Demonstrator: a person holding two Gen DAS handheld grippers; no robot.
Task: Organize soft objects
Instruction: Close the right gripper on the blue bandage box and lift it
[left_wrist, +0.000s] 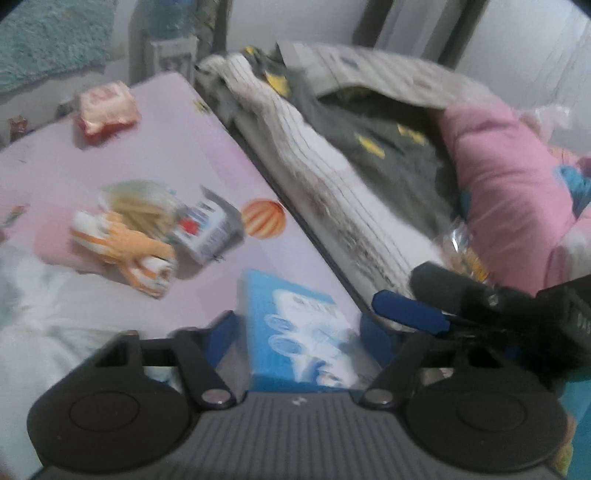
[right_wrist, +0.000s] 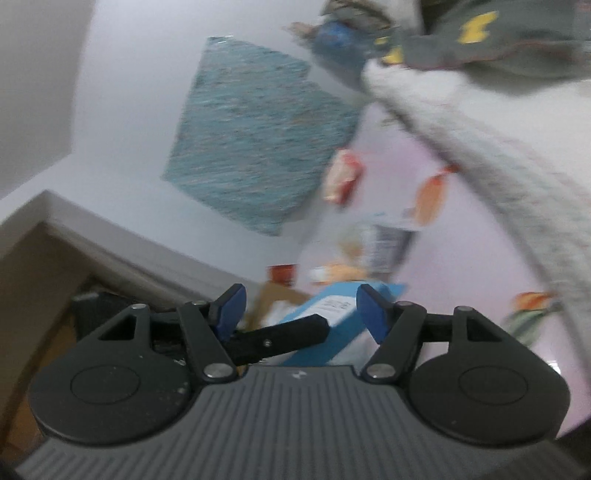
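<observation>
My left gripper (left_wrist: 295, 332) is shut on a light blue box (left_wrist: 299, 339) with white pictures, held above a pink mat (left_wrist: 166, 122). On the mat lie an orange and white plush toy (left_wrist: 125, 251), a grey and white packet (left_wrist: 207, 229) and a red and white packet (left_wrist: 105, 110). My right gripper (right_wrist: 301, 314) is open and empty, close beside the blue box (right_wrist: 332, 321) and the left gripper's finger (right_wrist: 280, 338). It also shows at the right of the left wrist view (left_wrist: 410, 314).
A heap of bedding lies right of the mat: a striped white blanket (left_wrist: 332, 192), a grey cloth with yellow marks (left_wrist: 388, 147) and a pink quilt (left_wrist: 506, 184). A teal rug (right_wrist: 255, 144) lies on the floor beyond the mat. A wooden door frame (right_wrist: 29, 280) is at left.
</observation>
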